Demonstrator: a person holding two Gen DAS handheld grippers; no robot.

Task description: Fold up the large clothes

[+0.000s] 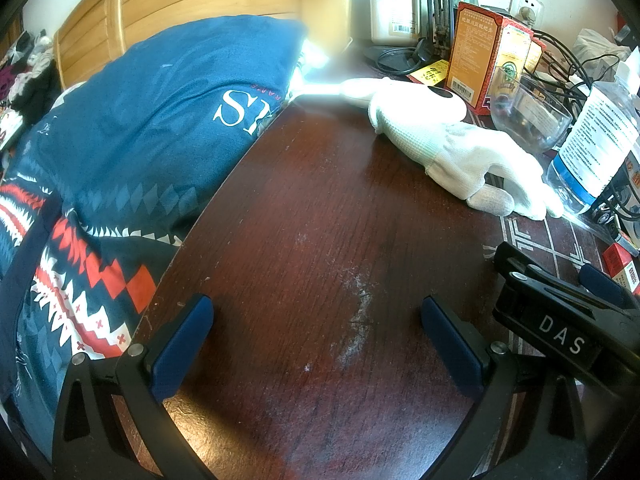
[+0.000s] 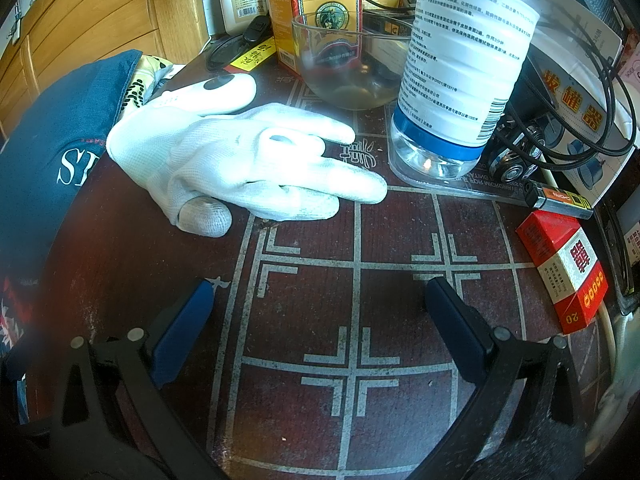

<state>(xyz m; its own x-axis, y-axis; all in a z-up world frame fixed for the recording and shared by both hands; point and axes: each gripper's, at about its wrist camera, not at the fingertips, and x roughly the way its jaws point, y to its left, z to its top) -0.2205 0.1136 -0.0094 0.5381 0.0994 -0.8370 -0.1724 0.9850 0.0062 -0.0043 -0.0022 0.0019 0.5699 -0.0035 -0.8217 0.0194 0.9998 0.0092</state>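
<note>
Dark red-brown wood makes up the table, scratched and a bit dusty, with pale lines painted on its right part. Far left lies the blue cloth, soft and lumpy, with white letters and red and white zigzags; it hangs off the table's left edge and nothing holds it. Next comes the left gripper, its jaws wide apart with only bare wood between them. A white knit glove lies flat behind. Then the right gripper is spread wide too, holding nothing. Past it stand a round glass bowl, a clear plastic bottle and a red box. I think both grippers should turn left, pinch the cloth's edge and pull it flat before folding.
</note>
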